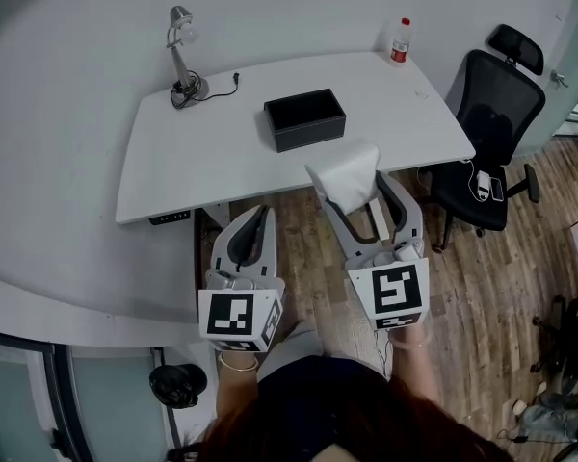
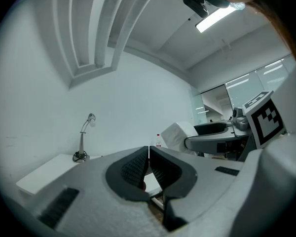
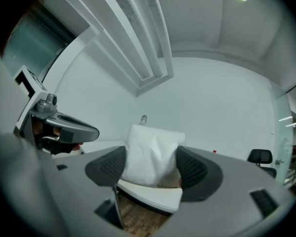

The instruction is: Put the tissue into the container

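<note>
One tissue (image 3: pixel 153 152), between right gripper's (image 3: pixel 151 168) jaws

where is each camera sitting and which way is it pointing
Head view: on the person's head, facing steeply down at the white desk and black rectangular open box; shows the left tongs, right tongs and dark hair.
Left gripper view: on the left tongs, facing along their shut jaws, tilted up at the white wall; right tongs at right.
Right gripper view: on the right tongs, facing along jaws shut on the white paper tissue; left tongs at left.
Shared: all three show the silver desk lamp.
</note>
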A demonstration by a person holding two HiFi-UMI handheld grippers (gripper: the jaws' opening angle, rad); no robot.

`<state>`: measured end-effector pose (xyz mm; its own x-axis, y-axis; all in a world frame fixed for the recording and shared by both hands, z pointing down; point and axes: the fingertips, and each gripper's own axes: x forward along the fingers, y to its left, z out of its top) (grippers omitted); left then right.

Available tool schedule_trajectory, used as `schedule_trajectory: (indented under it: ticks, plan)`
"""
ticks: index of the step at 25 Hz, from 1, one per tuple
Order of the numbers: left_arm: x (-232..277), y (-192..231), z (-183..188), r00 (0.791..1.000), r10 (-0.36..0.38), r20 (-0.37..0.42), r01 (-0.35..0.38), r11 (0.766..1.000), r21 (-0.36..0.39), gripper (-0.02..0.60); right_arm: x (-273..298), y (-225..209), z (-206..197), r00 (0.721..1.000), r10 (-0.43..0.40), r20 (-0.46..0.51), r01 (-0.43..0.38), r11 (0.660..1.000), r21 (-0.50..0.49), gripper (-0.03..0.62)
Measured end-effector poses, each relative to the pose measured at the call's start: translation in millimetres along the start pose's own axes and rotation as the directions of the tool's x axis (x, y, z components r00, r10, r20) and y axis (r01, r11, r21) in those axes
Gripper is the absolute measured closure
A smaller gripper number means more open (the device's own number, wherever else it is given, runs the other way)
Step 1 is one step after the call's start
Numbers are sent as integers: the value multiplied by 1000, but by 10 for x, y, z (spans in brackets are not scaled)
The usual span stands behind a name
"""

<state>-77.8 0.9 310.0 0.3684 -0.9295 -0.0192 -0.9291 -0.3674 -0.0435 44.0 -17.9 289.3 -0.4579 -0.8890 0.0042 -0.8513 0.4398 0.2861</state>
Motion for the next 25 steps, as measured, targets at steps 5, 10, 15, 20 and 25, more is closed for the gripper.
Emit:
schedule_trajectory:
  ticks: [5,10,15,20,25]
  plan:
    - [146,79,38,1000,-21,10,21,1000,1,552,149,-62,36,1000,-17,-10,17,1000,-17,256]
    - [258,200,47,999,-37,16,37,999,3,552,300,-69,56,999,-39,-3,39,999,-13,257]
    - [375,282,37,998,-61,16,61,998,-5,554,414,-71,50,998,-52,-19,52,999,-16,258]
    - [439,331,41,997,-68,22,69,998,-13,553,464,-71,49,998,-56,-18,56,998,-5,258]
    - [531,327,0,997,-80,15,81,997,-19,553,511,-99,35,998,-59,-21,59,998,-9,258]
